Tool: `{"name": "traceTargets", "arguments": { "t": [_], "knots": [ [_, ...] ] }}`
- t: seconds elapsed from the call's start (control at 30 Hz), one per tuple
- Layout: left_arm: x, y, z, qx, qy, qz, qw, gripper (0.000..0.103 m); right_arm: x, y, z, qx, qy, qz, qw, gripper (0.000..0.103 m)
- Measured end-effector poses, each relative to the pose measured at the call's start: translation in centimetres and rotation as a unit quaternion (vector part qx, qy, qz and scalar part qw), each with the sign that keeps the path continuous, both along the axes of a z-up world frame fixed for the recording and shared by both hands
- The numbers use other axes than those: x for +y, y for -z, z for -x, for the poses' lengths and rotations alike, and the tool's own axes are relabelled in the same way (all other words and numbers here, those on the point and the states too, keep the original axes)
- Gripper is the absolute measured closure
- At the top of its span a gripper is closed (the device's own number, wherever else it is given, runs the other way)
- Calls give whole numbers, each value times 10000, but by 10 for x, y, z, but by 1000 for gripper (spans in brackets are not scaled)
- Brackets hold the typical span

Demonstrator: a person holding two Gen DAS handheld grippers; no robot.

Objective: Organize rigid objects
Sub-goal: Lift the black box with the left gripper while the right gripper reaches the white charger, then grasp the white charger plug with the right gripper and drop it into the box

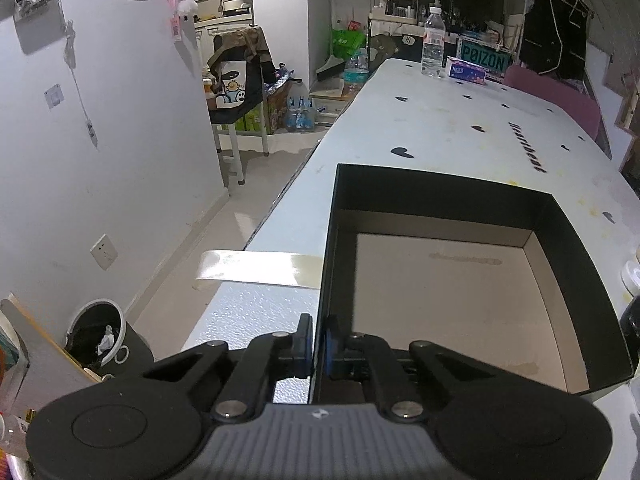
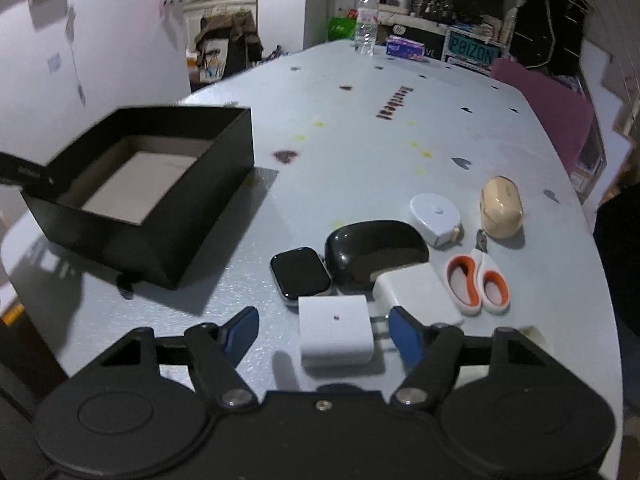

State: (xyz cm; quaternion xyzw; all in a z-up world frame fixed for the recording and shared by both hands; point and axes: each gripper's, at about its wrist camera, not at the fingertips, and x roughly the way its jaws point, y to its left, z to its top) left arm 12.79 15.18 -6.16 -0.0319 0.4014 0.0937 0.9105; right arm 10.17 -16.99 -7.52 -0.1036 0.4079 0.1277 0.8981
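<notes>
Right wrist view: right claw (image 2: 322, 334) spread, blue pads either side of the white charger block (image 2: 335, 332), not touching it, so nothing gripped yet; the straddle looks like a lineup for picking that block first, since it is the nearest item. Just behind it sit a smartwatch (image 2: 301, 271), a glossy black mouse (image 2: 370, 250), a second white adapter (image 2: 416, 294) and orange-handled scissors (image 2: 478, 280); further back a white tape measure (image 2: 435, 216) and a beige case (image 2: 501, 208). All loose and clustered on the pale surface (image 2: 360, 120), well apart from the box. Left wrist view: left claw (image 1: 316, 344) pressed together on the near wall of the black box (image 1: 440, 200), one pad inside, one outside; likely to steady the box while the other hand loads it. The box is open-topped, matte black outside, pale cardboard floor, empty, and sits near the surface's left edge. A strip of tape (image 1: 256, 270) hangs off that edge beside it. Far end: water bottle (image 1: 433, 42) and tissue pack (image 1: 466, 71), not involved.
</notes>
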Motion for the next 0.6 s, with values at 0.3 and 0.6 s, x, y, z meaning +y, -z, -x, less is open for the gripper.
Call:
{"name": "traceTargets", "arguments": {
  "t": [0.3,0.6],
  "knots": [
    [0,3,2,-91,-37,70,9999,98,2,6,0,-25,151,87,9998,59],
    [1,4,3,-141,-26,122,9998,98,-2,-6,7,-33,284,-314,9991,60]
  ]
}}
